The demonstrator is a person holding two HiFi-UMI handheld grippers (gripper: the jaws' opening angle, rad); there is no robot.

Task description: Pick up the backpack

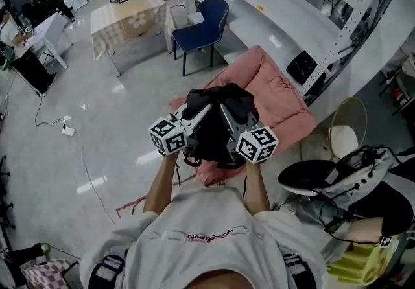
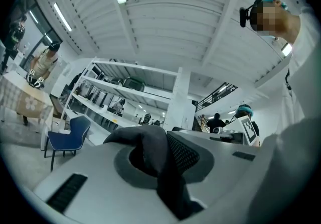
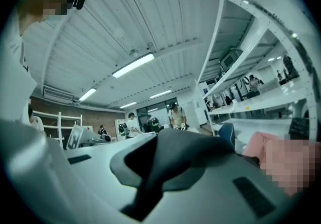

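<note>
A black backpack [image 1: 217,122] hangs in the air above the pink cushion [image 1: 272,96], held up close in front of the person. My left gripper [image 1: 200,118] is shut on a dark fabric strap [image 2: 160,160] of the backpack; the strap fills the gap between its jaws. My right gripper [image 1: 228,120] is shut on another strap [image 3: 173,162] on the bag's right side. Both grippers point roughly level, and their marker cubes face the head camera. The bag's lower part is hidden behind the cubes.
A blue chair [image 1: 202,27] stands beyond the cushion. A long white counter [image 1: 305,28] with metal shelving runs along the right. A round black stool [image 1: 314,177] and another bag [image 1: 363,177] sit at lower right. A table [image 1: 126,15] with a person is far back.
</note>
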